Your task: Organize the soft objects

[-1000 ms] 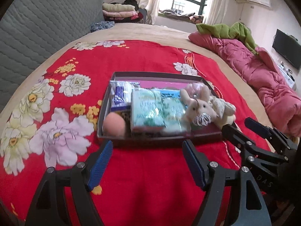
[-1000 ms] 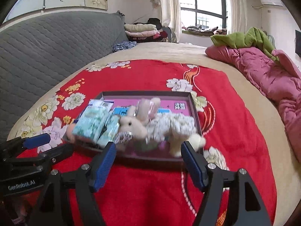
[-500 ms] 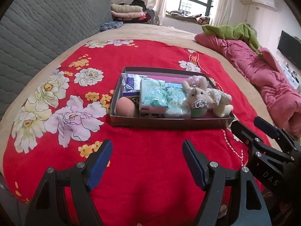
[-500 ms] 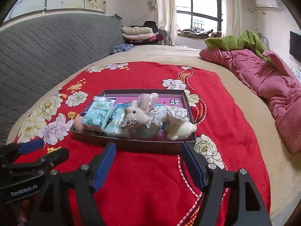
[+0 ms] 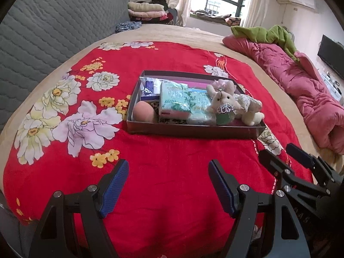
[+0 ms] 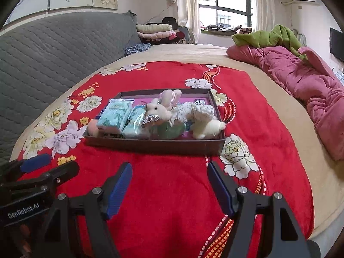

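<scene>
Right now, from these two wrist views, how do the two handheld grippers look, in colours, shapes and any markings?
Both are alike. The left gripper has a black angular frame, silver bolt heads at the joints, and two flat fingers faced with textured blue pads. The right gripper has the same build. In the right wrist view the left gripper's body shows white lettering "GenRobot.AI". No cables, hands or sleeves are visible.

Bedroom: bed (image 5: pixel 193 34), quilt (image 5: pixel 301 81)
</scene>
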The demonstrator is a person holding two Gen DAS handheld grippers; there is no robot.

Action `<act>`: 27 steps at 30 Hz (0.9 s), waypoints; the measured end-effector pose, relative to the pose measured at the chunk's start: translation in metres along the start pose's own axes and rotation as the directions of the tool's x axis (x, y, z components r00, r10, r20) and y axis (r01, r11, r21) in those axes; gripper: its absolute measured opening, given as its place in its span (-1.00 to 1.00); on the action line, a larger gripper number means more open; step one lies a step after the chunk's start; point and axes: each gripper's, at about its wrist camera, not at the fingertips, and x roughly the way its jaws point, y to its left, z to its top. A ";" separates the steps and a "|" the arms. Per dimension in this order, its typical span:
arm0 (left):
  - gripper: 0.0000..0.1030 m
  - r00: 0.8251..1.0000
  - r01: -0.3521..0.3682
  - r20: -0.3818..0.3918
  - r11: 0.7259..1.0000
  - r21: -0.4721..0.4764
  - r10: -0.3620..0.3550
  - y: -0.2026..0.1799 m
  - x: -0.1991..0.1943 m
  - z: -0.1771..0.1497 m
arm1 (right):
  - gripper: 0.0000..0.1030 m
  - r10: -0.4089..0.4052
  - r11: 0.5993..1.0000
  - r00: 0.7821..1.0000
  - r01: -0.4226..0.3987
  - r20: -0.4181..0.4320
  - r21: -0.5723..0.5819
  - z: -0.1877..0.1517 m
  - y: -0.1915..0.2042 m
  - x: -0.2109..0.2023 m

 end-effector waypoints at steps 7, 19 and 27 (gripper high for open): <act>0.50 1.000 -0.031 -0.002 0.999 -0.016 0.031 0.004 0.005 -0.002 | 0.39 0.004 1.000 1.000 -0.004 -0.007 -0.003 -0.007 0.002 -0.001; 0.50 0.999 -0.047 -0.024 0.999 -0.001 0.047 0.001 0.013 -0.006 | 0.39 0.003 1.000 1.000 -0.003 -0.017 -0.011 -0.011 0.001 0.004; 0.50 0.998 -0.044 -0.037 0.999 0.001 0.044 0.000 0.017 -0.008 | 0.39 0.003 1.000 1.000 -0.003 -0.013 -0.004 -0.012 0.000 0.005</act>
